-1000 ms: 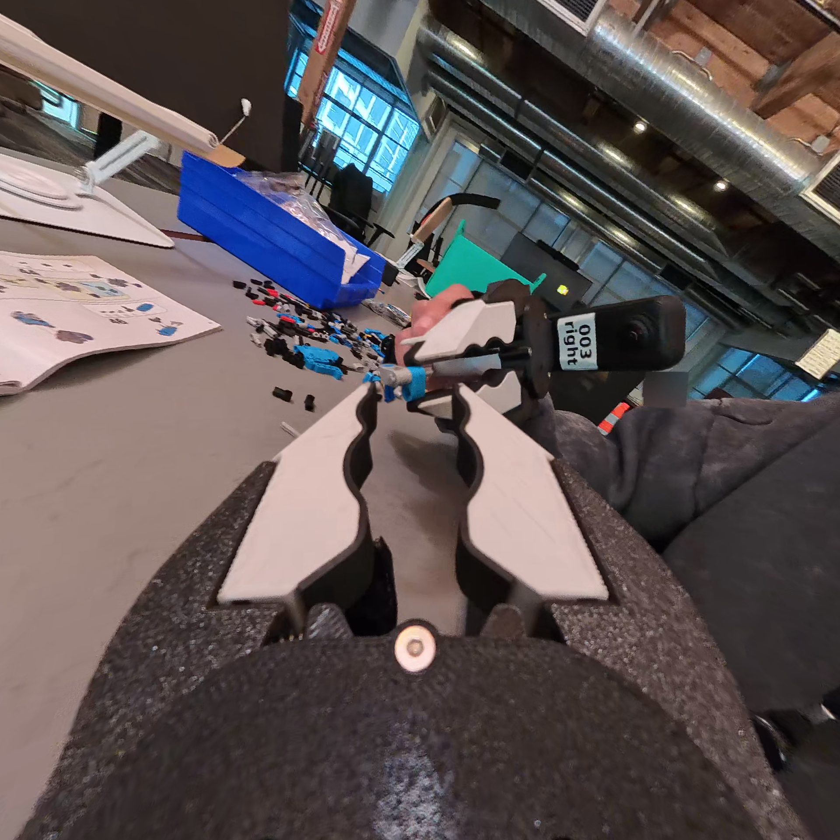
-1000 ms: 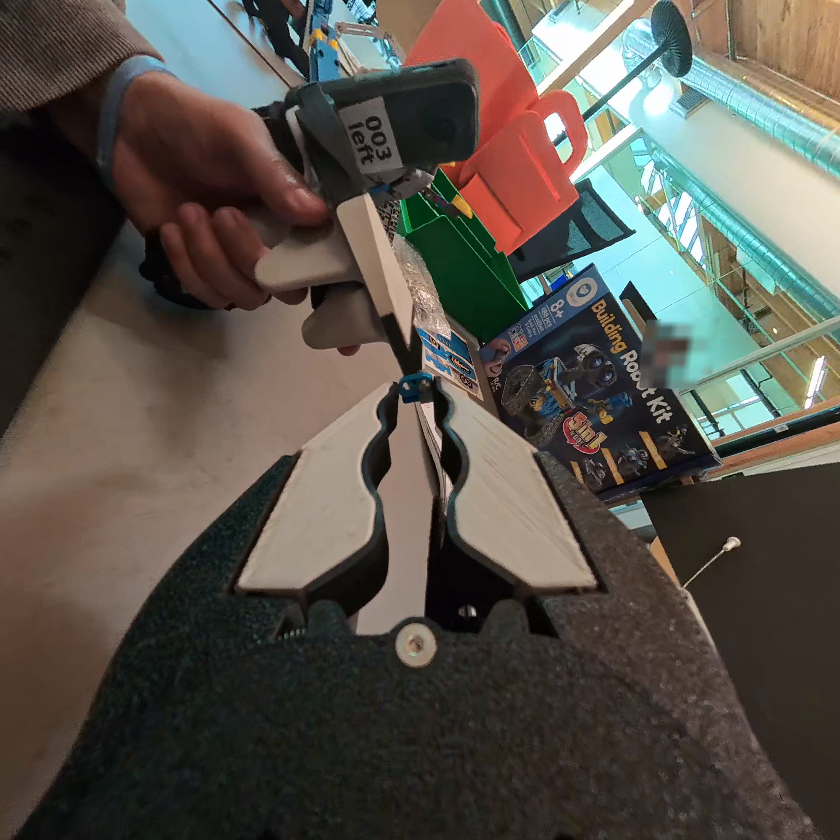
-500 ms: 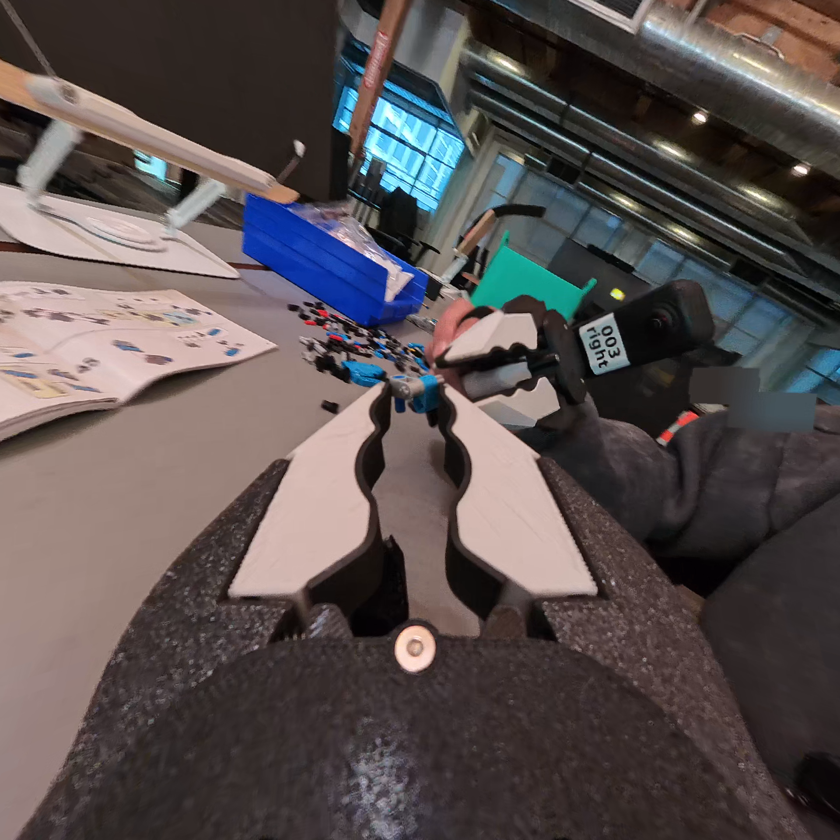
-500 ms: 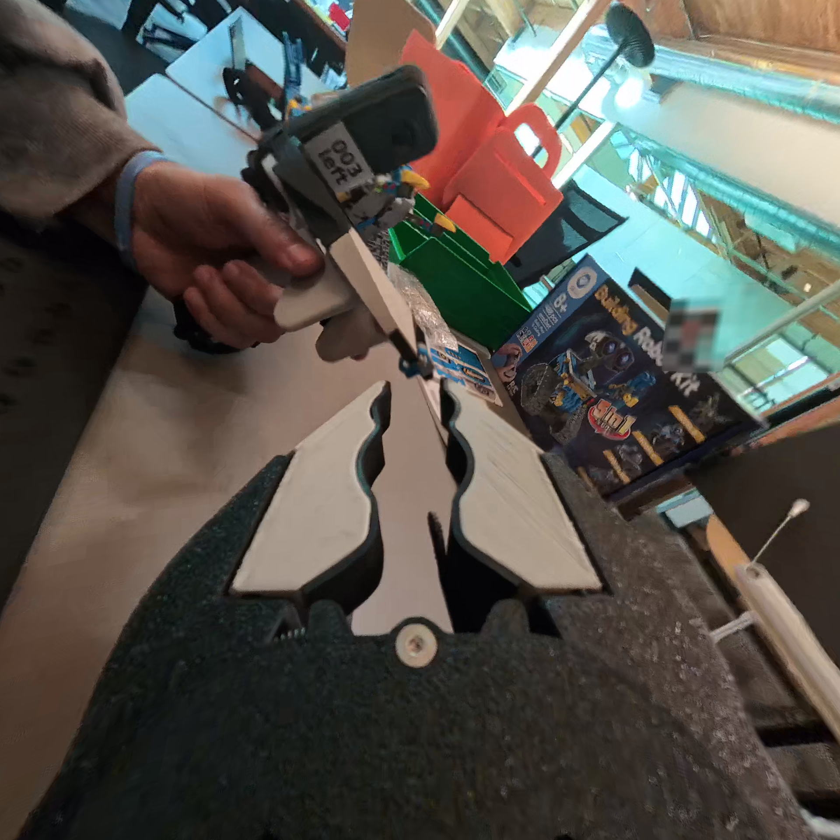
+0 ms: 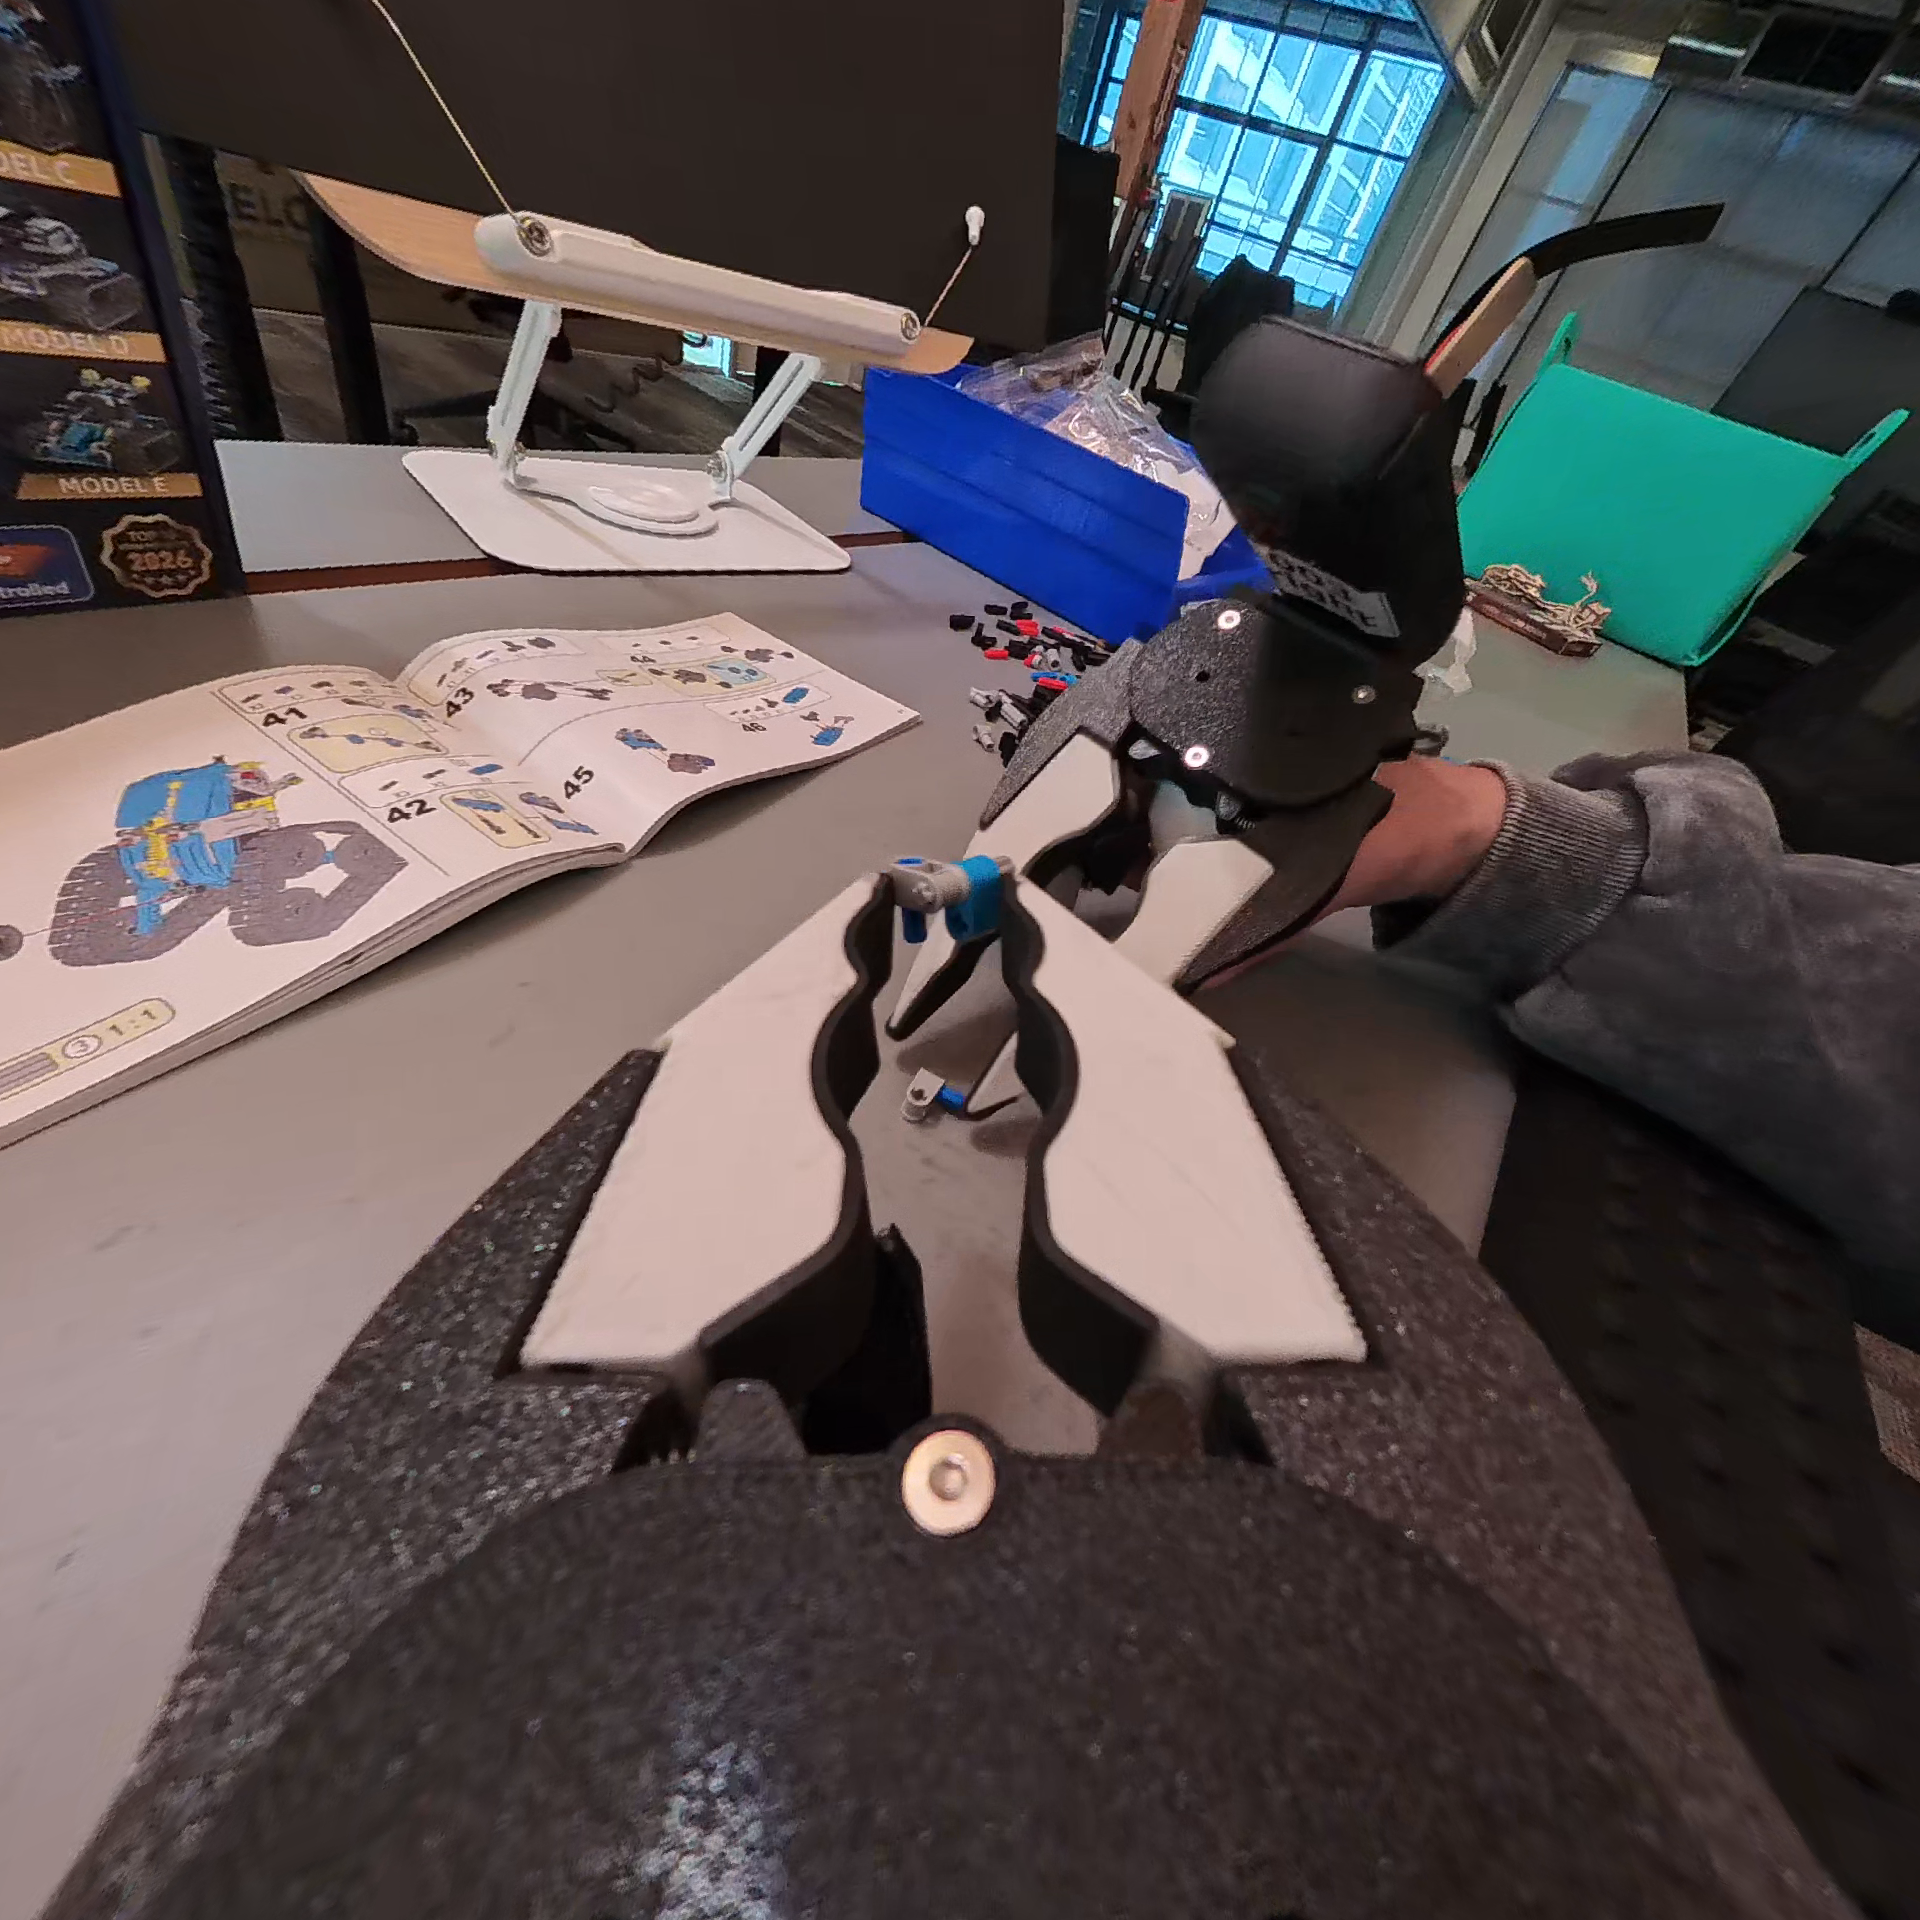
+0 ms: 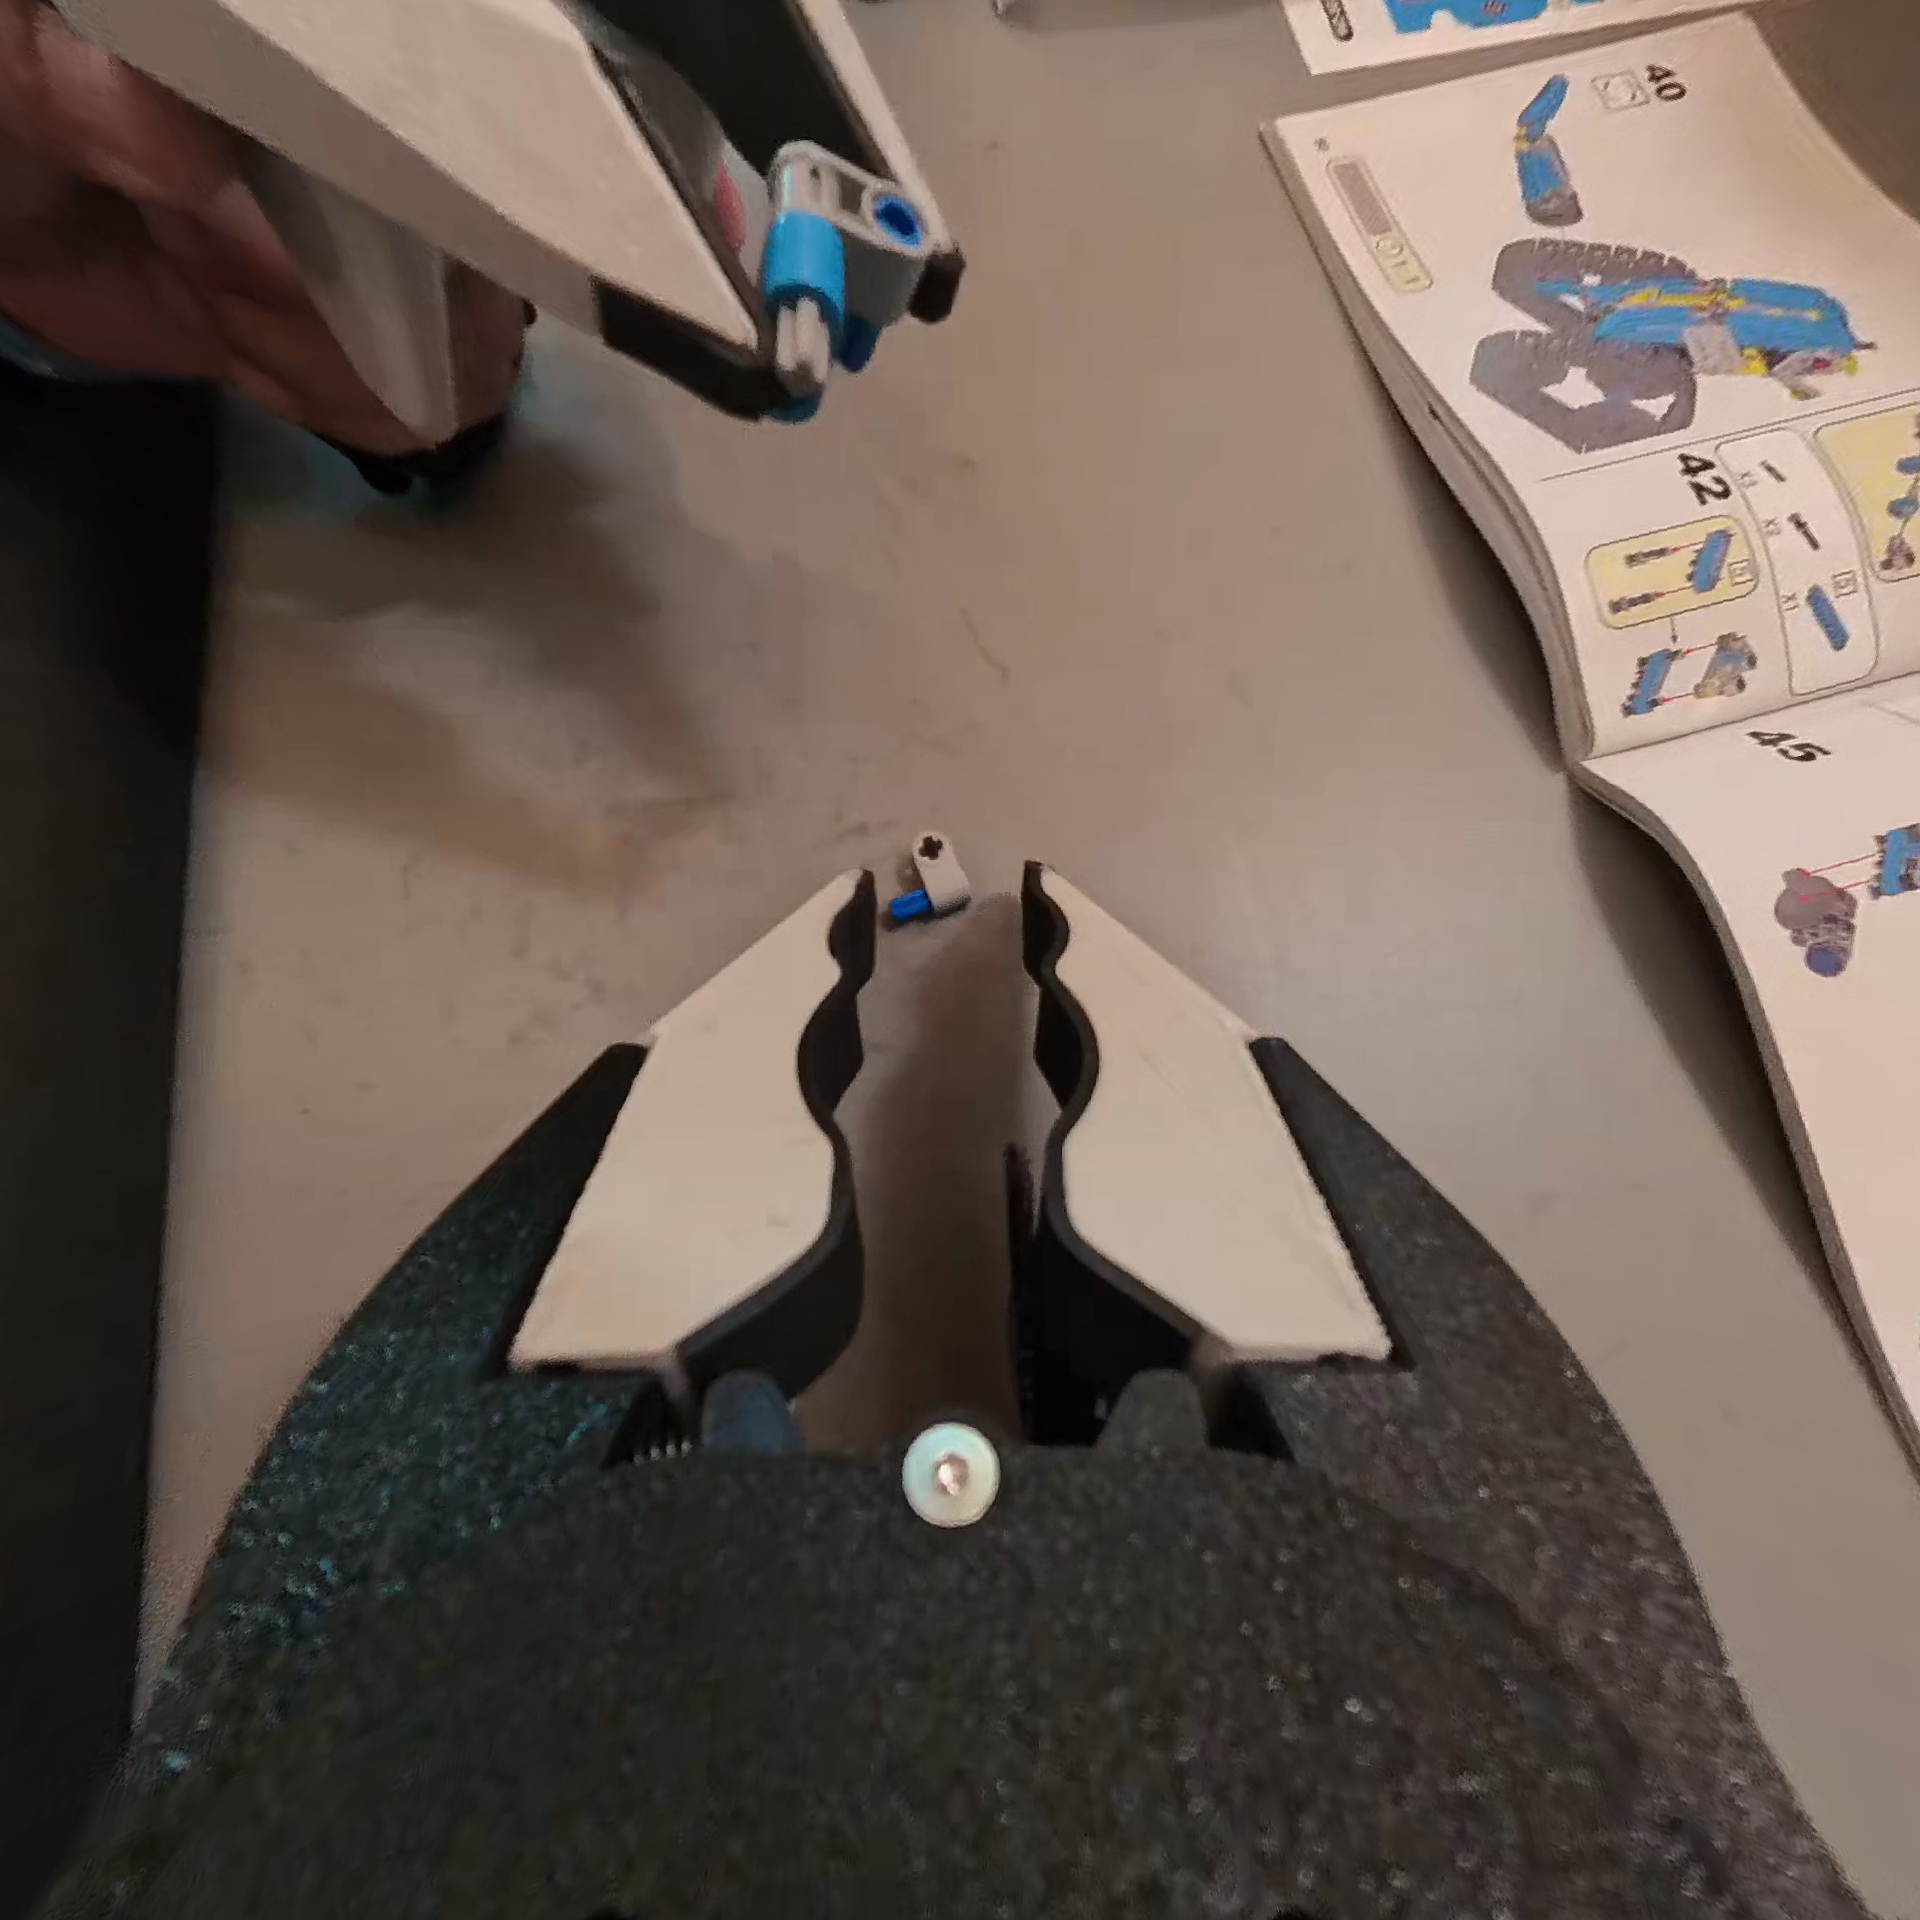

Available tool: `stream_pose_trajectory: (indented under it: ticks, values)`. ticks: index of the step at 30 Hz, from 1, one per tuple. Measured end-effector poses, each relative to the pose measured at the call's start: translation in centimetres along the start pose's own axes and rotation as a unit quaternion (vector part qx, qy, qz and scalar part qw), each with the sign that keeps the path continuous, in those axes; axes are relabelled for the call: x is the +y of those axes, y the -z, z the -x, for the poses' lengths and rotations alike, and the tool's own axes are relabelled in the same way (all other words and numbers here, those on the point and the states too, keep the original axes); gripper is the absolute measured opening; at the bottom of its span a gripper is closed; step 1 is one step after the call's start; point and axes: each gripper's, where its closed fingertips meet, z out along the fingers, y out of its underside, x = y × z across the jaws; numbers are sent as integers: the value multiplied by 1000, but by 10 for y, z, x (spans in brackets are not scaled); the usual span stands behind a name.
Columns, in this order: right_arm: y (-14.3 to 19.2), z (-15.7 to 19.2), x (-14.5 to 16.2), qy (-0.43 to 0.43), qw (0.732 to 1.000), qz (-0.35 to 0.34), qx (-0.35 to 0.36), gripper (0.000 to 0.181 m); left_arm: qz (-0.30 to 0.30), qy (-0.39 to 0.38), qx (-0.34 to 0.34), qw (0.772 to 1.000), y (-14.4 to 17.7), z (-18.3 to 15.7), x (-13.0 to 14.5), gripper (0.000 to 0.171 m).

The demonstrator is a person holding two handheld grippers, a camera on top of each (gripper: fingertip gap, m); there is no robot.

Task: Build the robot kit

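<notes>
In the left wrist view my left gripper (image 5: 945, 904) is shut on a small grey and blue brick assembly (image 5: 951, 894) and holds it above the grey table (image 5: 312, 1247). The same gripper (image 6: 852, 332) and assembly (image 6: 842, 249) show at the top left of the right wrist view. My right gripper (image 6: 945, 883) is open and points down at the table. A tiny grey connector with a blue pin (image 6: 932, 881) lies on the table between its fingertips. The left wrist view shows that gripper (image 5: 940, 1070) and the connector (image 5: 933, 1099) just below the held assembly.
An open instruction booklet (image 5: 416, 790) lies to the left, also visible in the right wrist view (image 6: 1662, 468). Loose small pieces (image 5: 1029, 665) lie before a blue bin (image 5: 1018, 499). A white stand (image 5: 644, 416), a printed box (image 5: 94, 312) and a teal bin (image 5: 1662, 499) stand behind. About 9 centimeters separates my left fingertips from my right.
My right gripper has swung from facing the left gripper down to the table and has opened. The small connector now lies on the table. The left gripper keeps its hold on the assembly.
</notes>
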Motion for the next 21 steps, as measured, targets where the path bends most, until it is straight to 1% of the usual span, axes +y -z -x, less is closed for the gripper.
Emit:
stream_pose_trajectory:
  ticks: [5, 9, 11, 15, 16, 17, 18, 19, 21]
  values:
    - [0, -1, -9, 10, 1000, -18, 10, 16, 2, -2, 8, 1000, -1, -3, 0, 20]
    - [-7, 1, -3, 19, 1000, 6, 5, 15, 1, -2, 11, 1000, -2, -3, 0, 20]
    - [-9, 2, 0, 26, 1000, 13, 7, 10, -2, 3, 14, 1000, -2, -3, -1, 19]
    - [-8, 3, 0, 8, 1000, 18, -6, 8, -23, 38, 41, 998, 2, -6, -8, 19]
    - [-5, 2, -4, 1, 1000, 5, -8, 8, -30, 48, 49, 997, 3, -6, -10, 20]
    - [2, 2, -17, 13, 999, -34, -2, 8, -37, 59, 59, 996, 4, -7, -12, 19]
    - [13, 5, -33, 43, 995, -84, 6, 8, -43, 71, 68, 994, 6, -9, -14, 19]
    - [28, 9, -50, 78, 987, -137, 20, 8, -48, 81, 78, 993, 7, -10, -16, 19]
    - [58, 16, -79, 150, 959, -229, 70, 7, -57, 101, 102, 988, 10, -14, -19, 19]
